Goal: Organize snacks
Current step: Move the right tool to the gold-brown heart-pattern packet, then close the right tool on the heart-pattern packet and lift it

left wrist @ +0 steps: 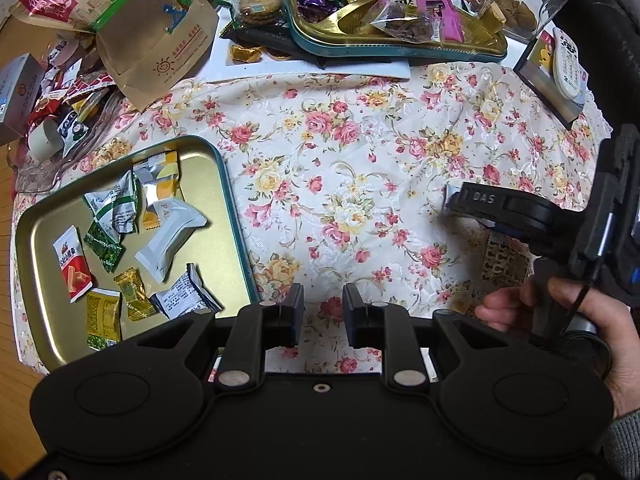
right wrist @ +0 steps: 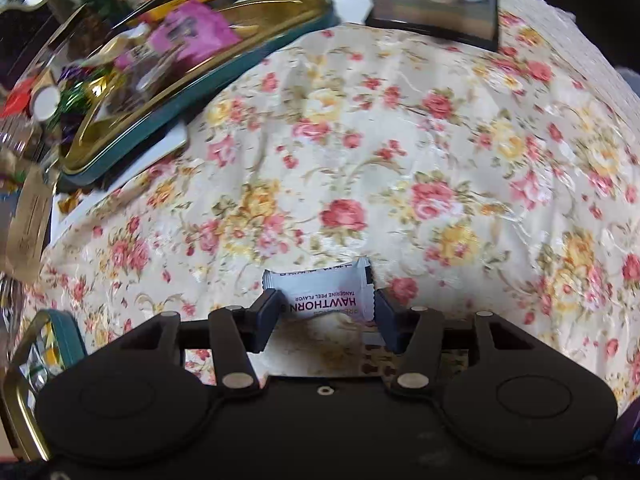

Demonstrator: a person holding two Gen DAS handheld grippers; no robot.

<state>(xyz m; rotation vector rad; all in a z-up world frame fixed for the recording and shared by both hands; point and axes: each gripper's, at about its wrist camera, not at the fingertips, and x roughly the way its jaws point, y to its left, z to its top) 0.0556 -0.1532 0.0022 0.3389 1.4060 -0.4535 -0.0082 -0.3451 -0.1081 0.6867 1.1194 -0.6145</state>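
A white hawthorn candy packet (right wrist: 324, 290) sits end to end between the fingers of my right gripper (right wrist: 326, 304), which is shut on it low over the floral tablecloth (right wrist: 400, 140). In the left wrist view the right gripper (left wrist: 456, 202) is at the right with a white corner of the packet (left wrist: 449, 194) showing under its tip, and a person's hand (left wrist: 568, 312) holds its handle. My left gripper (left wrist: 323, 300) points straight down at bare cloth, open, with nothing between its fingers. Just left of it lies a gold tin (left wrist: 236, 216) holding several wrapped snacks.
A teal-rimmed gold tray (left wrist: 400, 46) piled with candies fills the far middle, and its rim (right wrist: 160, 120) is at the upper left in the right wrist view. Brown paper bags (left wrist: 152, 40) and loose wrappers lie far left. A glass jar (left wrist: 520, 4) and a box (left wrist: 560, 72) stand far right.
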